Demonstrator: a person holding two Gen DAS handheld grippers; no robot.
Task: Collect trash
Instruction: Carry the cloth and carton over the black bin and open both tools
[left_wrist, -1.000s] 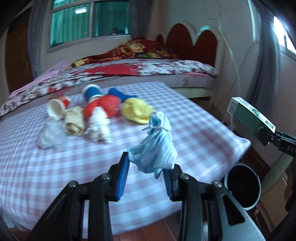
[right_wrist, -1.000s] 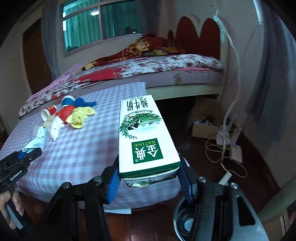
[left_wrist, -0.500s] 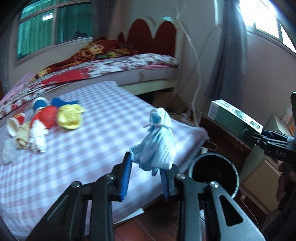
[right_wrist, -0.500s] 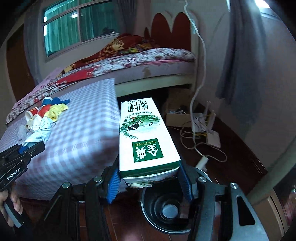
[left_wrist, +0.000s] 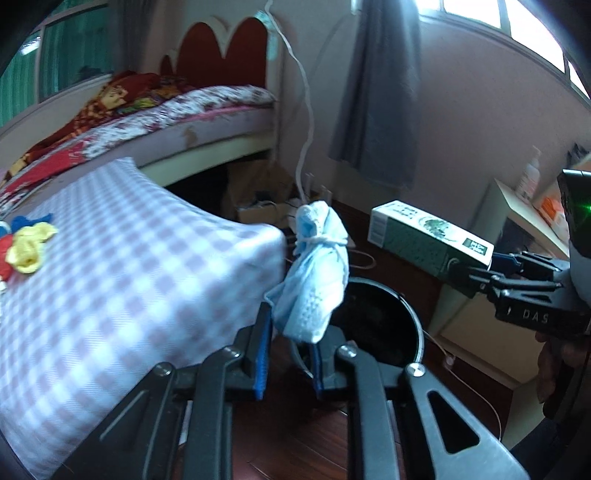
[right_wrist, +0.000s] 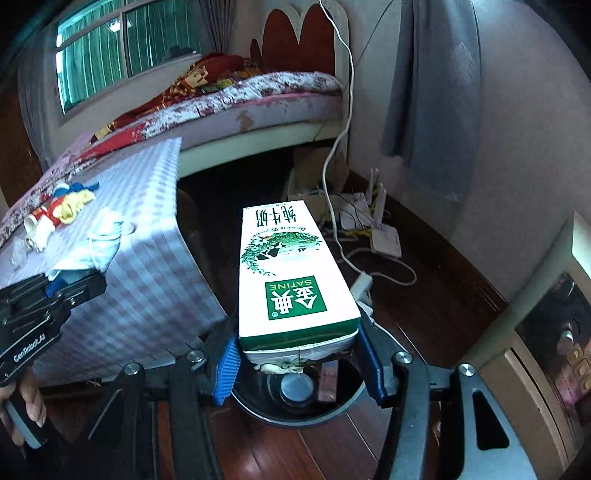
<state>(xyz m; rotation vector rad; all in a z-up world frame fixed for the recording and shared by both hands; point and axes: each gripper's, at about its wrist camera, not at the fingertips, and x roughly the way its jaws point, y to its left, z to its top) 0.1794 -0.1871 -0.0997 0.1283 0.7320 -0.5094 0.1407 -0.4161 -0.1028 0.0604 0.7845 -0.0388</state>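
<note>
Left gripper (left_wrist: 286, 360) pinched blue face mask (left_wrist: 314, 277), rolled up and tied with own string. Its jaws had just been closing on mask. Mask stuck up from pads, over near rim of black bin (left_wrist: 388, 325) on wood floor. Right gripper (right_wrist: 301, 363) squeezed milk carton (right_wrist: 291, 273) by bottom end, carton pointing away, right above bin (right_wrist: 295, 406). More trash (right_wrist: 62, 210) lay in heap on checked bed (right_wrist: 147, 266), well apart from bin.
</note>
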